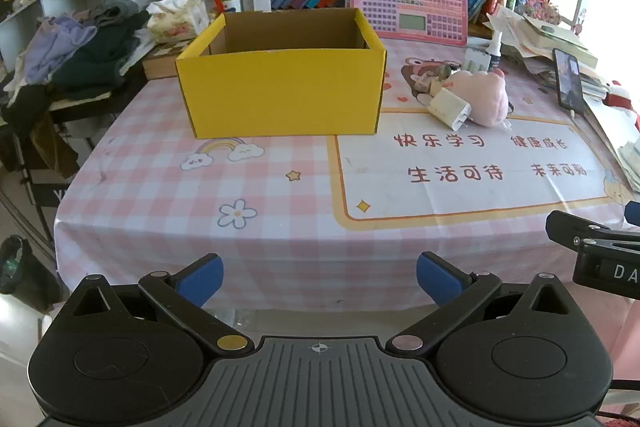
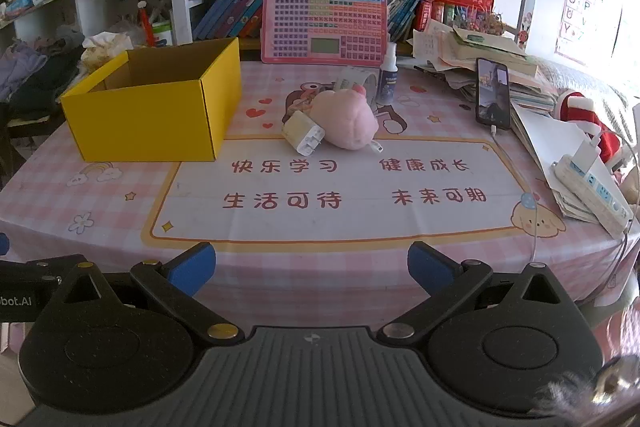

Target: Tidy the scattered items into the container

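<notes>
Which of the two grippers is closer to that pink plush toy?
Right, it seems. The right gripper faces the pink plush toy almost straight ahead across the table. The left gripper sits further left, facing the yellow box, with the toy off to its right.

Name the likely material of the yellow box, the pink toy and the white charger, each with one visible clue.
Yellow box: probably cardboard, matte yellow outside, brown inside, with folded edges.
Pink toy: looks like soft plush, fuzzy and rounded.
White charger: seems hard plastic, smooth with crisp corners.

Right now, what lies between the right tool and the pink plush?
Only bare printed tablecloth, in the right wrist view; the right tool is open, the pink plush far ahead.
</notes>
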The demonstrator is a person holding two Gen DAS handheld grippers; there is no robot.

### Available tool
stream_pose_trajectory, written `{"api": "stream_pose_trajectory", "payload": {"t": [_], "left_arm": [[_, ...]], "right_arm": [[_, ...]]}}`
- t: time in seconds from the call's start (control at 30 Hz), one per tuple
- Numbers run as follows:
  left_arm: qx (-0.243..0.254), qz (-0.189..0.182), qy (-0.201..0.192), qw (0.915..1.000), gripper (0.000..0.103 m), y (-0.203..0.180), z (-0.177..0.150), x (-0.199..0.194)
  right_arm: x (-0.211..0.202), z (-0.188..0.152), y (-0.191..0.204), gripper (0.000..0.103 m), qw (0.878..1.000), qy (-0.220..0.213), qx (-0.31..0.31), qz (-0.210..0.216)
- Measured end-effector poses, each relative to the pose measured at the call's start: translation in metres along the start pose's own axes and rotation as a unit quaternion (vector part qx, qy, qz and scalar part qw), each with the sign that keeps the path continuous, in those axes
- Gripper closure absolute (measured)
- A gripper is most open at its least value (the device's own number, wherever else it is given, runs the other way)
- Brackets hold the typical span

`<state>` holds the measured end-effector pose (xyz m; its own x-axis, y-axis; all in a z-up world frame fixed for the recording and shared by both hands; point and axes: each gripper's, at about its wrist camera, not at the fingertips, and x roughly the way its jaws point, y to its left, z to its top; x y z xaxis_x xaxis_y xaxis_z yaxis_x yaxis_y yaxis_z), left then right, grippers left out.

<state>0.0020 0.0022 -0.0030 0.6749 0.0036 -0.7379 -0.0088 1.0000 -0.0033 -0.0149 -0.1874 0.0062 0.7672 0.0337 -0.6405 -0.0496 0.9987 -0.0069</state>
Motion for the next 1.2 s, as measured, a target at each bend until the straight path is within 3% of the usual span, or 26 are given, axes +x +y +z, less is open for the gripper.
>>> {"api": "stream_pose_trajectory", "payload": {"t": [0.37,1.2], "left_arm": [[0.001,0.003,-0.001,1.0000,0.000,0.0016,-0.0004,-0.0011],[0.004,0.005,-0.003,1.0000,0.000,0.0026,-0.0019,-0.0029]], "right_arm": [[0.0036,-0.0025,0.0033,0.000,1.000,0.004,0.007,0.014],[-0.0004,-0.0035,0.0054,0.000,1.000,0.002,0.000,0.003]]}}
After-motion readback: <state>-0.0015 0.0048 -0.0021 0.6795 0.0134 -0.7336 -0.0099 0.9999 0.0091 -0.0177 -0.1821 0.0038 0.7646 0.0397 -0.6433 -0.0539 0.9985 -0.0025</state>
